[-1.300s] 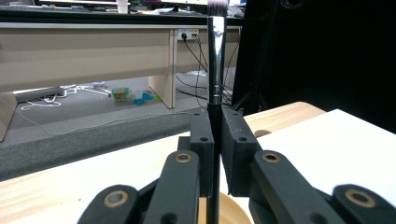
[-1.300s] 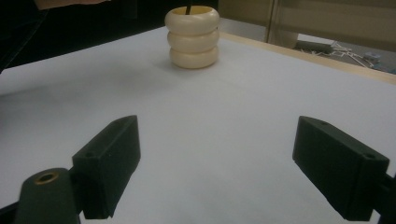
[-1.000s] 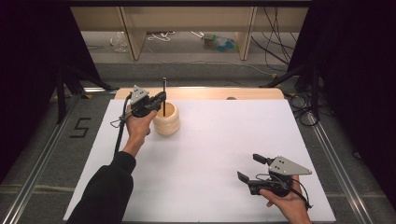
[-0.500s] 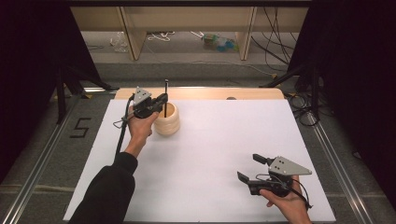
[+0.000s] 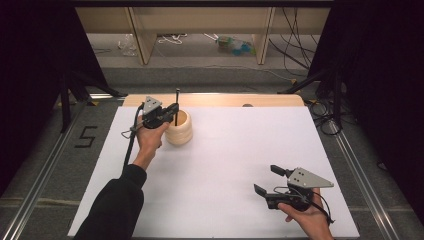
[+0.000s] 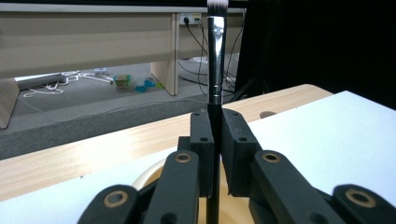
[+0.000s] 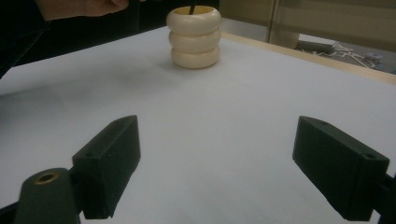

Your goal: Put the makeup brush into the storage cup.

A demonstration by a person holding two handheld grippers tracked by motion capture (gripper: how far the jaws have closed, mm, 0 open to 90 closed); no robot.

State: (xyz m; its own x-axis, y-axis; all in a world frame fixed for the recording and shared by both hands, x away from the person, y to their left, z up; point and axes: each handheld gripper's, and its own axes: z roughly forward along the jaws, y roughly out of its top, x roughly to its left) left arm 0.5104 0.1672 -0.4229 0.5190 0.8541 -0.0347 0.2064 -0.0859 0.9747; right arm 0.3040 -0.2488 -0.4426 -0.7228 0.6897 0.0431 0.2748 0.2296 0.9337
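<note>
The left claw (image 6: 215, 154) holds a brush (image 6: 216, 70) straight up over the cup (image 5: 178, 127). Next it must go down and let go. The right claw (image 7: 215, 172) waits wide open, far from the cup.

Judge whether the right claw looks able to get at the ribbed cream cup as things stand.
Probably yes: the right claw stands open, with bare white table between it and the cup. The left claw, holding the brush above it, could crowd it.

The white surface (image 5: 220, 170) carries one cream ribbed holder (image 5: 179, 128) at far left. One black-handled brush (image 6: 215, 70) stands upright over it. There are two tongs: one at far left (image 5: 172, 112), one at near right (image 5: 267, 181), and two hands hold them.
</note>
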